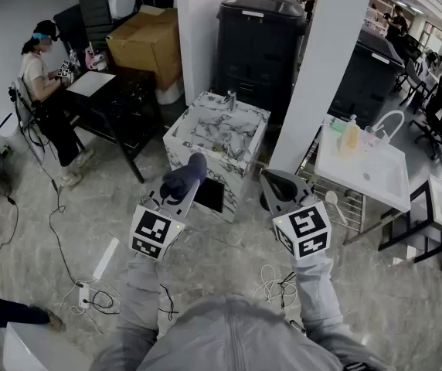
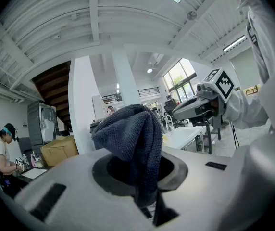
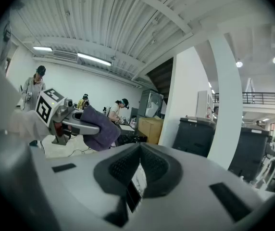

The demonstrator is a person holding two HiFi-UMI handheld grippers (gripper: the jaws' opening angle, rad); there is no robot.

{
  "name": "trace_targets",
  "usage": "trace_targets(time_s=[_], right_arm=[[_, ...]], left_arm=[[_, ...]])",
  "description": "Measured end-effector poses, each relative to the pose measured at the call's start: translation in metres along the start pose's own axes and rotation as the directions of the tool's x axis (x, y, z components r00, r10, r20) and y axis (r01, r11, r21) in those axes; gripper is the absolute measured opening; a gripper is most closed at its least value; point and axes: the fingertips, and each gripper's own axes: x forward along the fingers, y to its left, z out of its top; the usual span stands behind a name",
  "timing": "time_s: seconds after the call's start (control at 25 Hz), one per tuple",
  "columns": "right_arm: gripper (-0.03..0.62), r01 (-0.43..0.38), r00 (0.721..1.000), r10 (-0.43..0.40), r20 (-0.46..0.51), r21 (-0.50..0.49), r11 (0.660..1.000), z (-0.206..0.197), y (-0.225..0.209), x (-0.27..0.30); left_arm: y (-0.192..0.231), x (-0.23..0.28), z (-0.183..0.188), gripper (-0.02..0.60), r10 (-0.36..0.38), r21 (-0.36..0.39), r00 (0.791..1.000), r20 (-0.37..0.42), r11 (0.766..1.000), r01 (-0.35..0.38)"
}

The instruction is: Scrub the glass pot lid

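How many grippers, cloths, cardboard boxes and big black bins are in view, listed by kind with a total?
Grippers: 2, the left gripper and the right gripper
Cloths: 1, the dark cloth pinched in the left gripper's fingers
Cardboard boxes: 1
Black bins: 2
Total: 6

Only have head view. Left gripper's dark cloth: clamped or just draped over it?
Observer: Clamped. In the left gripper view the left gripper pinches the cloth between its jaws, and the cloth bunches up above them.
Operator: Right gripper holding anything?
Observer: No. The right gripper has its jaws nearly together with nothing between them.
Operator: Lid in either gripper view?
Observer: No lid. Both look out across the room, at the ribbed ceiling and a white pillar.
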Motion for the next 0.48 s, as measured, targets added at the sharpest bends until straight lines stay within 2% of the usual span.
trace_targets(time_s=[0.16,0.36,0.48], right_arm=[[0.029,0.002,1.000,-0.002,-0.004,0.007,1.000,-0.004,-0.008,0.000],[0.029,0.012,1.000,-0.011,-0.016,0.063,0.998,-0.015,-0.022,0.000],[0.031,0.004,1.000,-0.003,-0.014,0.045,0.999,-0.020,-0.027,-0.001]], left_arm=[[-0.002,0.007,-0.004,0.067,0.002,-0.011,1.000,-0.007,1.000,-0.002],[-0.004,0.012,-0.005,0.067,0.015,-0.021,1.000,-0.017,1.000,-0.015],[-0.006,0.015,-0.005,0.067,0.026,-0.023,0.999,-0.023,0.999,-0.026]])
